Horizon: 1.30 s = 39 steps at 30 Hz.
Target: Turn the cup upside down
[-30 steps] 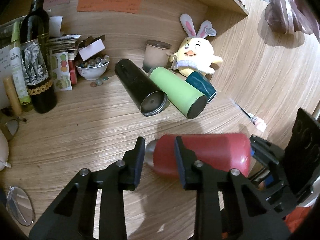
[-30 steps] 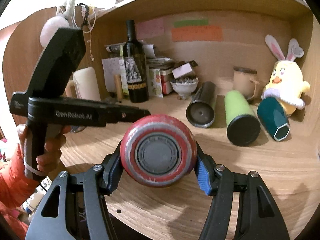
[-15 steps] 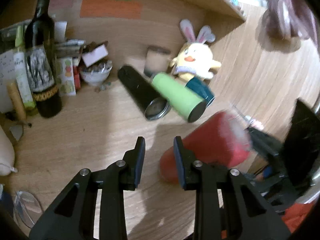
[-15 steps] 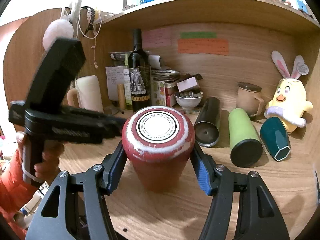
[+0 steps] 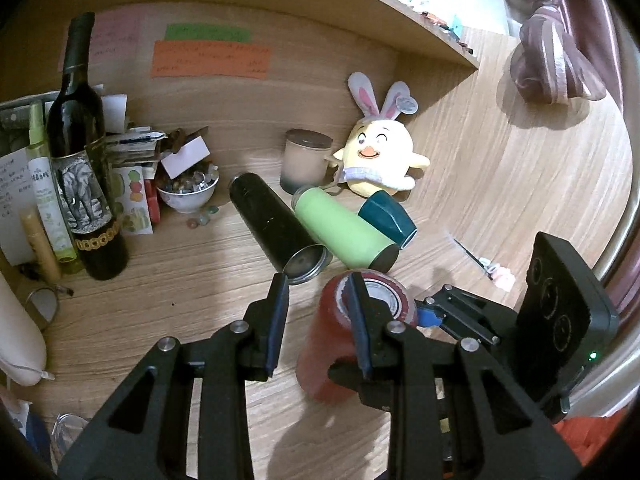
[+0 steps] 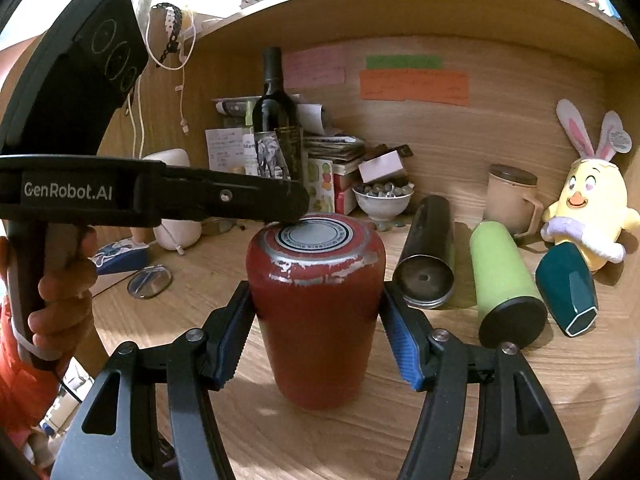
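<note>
The red cup (image 6: 316, 312) stands upside down on the wooden desk, its worn base with a round label facing up. My right gripper (image 6: 316, 332) has a pad on each side of its body; whether they still squeeze it I cannot tell. In the left wrist view the cup (image 5: 332, 344) stands just right of my left gripper (image 5: 318, 320), partly behind the right finger. The left gripper is open and empty. In the right wrist view its finger (image 6: 224, 200) hovers over the cup's base.
A black flask (image 6: 428, 256), a green flask (image 6: 504, 284) and a teal cup (image 6: 568, 284) lie on the desk at the right. A plush chick (image 6: 592, 220), a mug (image 6: 510, 200), a bowl (image 6: 382, 204) and a wine bottle (image 6: 276, 120) stand behind.
The right gripper turned the red cup from lying level to standing upside down on the desk. The left gripper stayed open beside it, now reaching over its base.
</note>
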{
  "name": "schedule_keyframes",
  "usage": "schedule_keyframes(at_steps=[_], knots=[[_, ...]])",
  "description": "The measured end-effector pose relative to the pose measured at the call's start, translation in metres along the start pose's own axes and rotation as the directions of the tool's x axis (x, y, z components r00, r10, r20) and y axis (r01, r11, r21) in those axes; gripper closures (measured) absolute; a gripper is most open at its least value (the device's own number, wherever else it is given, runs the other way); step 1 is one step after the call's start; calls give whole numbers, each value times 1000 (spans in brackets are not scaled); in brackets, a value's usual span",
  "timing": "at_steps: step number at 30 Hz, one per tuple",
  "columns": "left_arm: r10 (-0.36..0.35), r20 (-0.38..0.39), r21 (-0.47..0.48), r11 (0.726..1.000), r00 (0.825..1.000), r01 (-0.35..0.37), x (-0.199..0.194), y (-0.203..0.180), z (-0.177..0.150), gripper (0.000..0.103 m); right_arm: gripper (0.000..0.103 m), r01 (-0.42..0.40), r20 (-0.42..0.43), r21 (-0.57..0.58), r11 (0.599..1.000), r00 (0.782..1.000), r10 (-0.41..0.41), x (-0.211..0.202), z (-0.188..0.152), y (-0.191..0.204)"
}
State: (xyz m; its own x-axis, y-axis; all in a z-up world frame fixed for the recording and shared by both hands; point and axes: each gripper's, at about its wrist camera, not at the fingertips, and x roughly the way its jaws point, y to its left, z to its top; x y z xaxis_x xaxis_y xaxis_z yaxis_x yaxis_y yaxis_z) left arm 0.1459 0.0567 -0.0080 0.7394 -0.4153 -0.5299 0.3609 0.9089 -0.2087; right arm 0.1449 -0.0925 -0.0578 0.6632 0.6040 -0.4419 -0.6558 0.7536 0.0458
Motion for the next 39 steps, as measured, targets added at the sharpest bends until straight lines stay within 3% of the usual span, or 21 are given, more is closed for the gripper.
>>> schedule_keyframes(at_steps=[13, 16, 24, 28, 33, 39], knots=[[41, 16, 26, 999, 999, -41, -4, -8, 2, 74, 42, -1, 21, 47, 999, 1000, 0, -19, 2, -4], [80, 53, 33, 996, 995, -82, -15, -13, 0, 73, 35, 20, 42, 48, 999, 999, -22, -35, 4, -5], [157, 133, 27, 986, 979, -162, -45, -27, -20, 50, 25, 83, 109, 49, 995, 990, -88, -80, 6, -7], [240, 178, 14, 969, 954, -246, -59, -37, -35, 40, 20, 100, 141, 58, 993, 984, -107, -100, 5, -6], [279, 232, -18, 959, 932, -283, -76, -47, -48, 22, 17, 118, 161, 65, 991, 979, -127, -118, 2, -4], [336, 301, -33, 939, 893, -342, -98, -64, -62, 4, 8, 146, 197, 89, 985, 967, -161, -144, -3, -3]])
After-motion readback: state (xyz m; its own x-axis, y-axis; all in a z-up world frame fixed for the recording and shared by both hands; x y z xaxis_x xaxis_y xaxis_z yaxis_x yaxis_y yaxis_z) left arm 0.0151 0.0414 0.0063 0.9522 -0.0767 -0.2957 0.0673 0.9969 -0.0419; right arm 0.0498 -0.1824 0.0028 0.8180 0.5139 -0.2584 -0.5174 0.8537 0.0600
